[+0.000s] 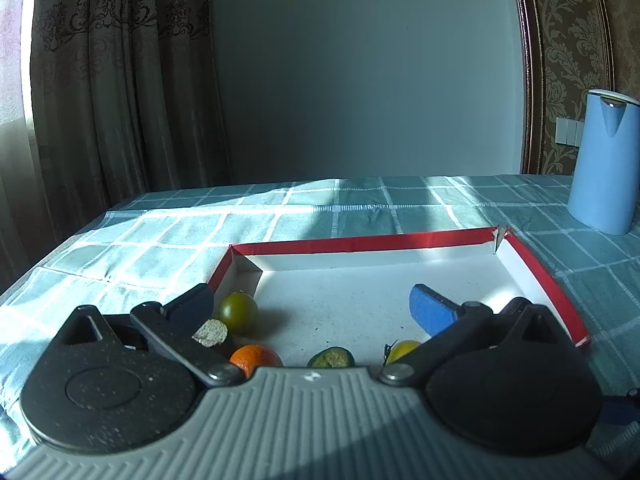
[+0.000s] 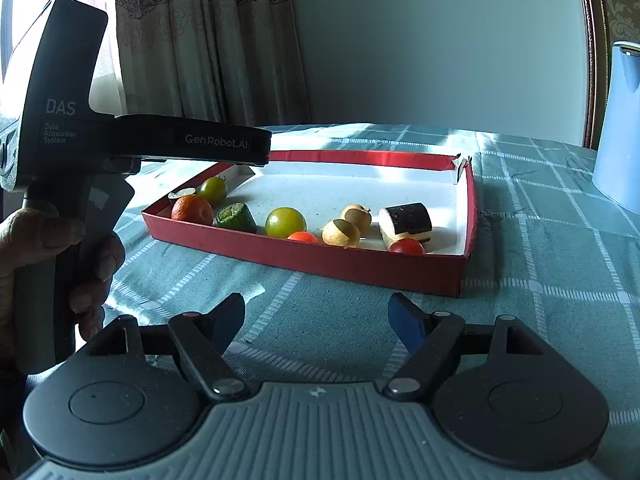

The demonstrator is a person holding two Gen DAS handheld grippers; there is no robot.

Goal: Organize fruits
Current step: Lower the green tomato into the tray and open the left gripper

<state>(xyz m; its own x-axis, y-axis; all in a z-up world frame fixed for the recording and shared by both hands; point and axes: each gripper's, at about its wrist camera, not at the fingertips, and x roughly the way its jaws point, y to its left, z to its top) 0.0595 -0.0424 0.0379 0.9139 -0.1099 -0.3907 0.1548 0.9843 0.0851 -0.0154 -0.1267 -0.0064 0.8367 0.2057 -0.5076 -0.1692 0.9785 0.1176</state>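
Observation:
A shallow red box (image 2: 360, 264) with a white floor lies on the table and holds the fruits: an orange (image 2: 192, 209), a green tomato (image 2: 213, 189), a cut green piece (image 2: 236, 216), a yellow-green tomato (image 2: 285, 222), two red cherry tomatoes (image 2: 406, 246), two tan round fruits (image 2: 341, 233) and a dark-skinned cut chunk (image 2: 408, 220). My left gripper (image 1: 312, 312) is open and empty above the box's near left part (image 1: 536, 280), over the orange (image 1: 256, 358) and green tomato (image 1: 239, 312). My right gripper (image 2: 316, 320) is open and empty over the cloth in front of the box.
A blue jug (image 1: 604, 164) stands at the table's far right, also in the right wrist view (image 2: 620, 128). A green checked cloth (image 2: 540, 280) covers the table. Curtains and a wall stand behind. The hand-held left gripper body (image 2: 72, 140) fills the right view's left side.

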